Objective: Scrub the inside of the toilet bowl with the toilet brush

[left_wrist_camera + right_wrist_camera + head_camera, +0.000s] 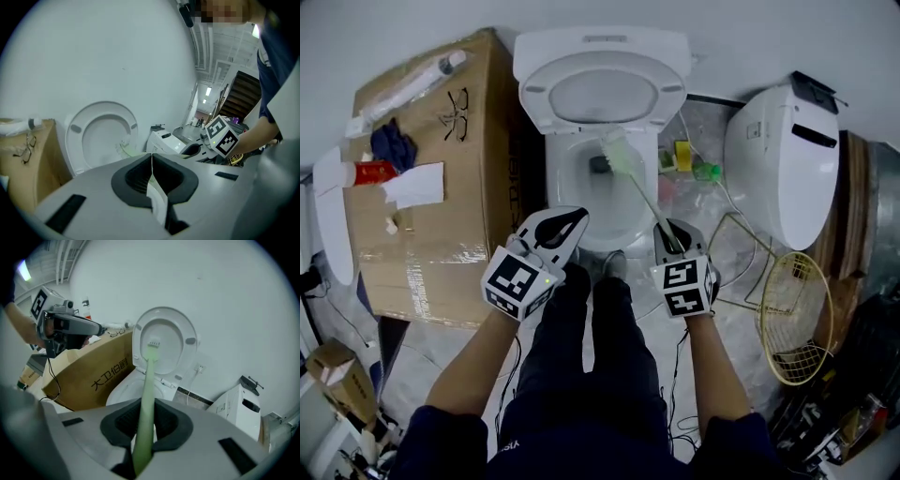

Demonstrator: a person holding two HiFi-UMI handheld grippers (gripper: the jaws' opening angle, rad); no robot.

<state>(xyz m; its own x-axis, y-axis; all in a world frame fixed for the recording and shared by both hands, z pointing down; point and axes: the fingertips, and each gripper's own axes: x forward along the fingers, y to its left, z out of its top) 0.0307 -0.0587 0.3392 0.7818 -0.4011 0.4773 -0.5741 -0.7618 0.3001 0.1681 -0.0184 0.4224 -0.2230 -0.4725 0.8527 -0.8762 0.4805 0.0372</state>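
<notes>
Pale-green plastic marks the toilet brush (639, 194). In the head view its handle slants from the right gripper (673, 236), at the near rim of the toilet bowl (555, 187), up and left to the bristle head over the bowl's opening. The left gripper (566, 223) hovers beside that near rim. The left gripper view shows its jaws together on nothing. The right gripper view shows jaws clamped on the handle, whose long axis runs straight ahead toward the bowl, so the scrubbing likely falls to the right.

Eyeglasses (457, 109) rest on a cardboard box (464, 220); a wire basket (795, 352) stands apart.
</notes>
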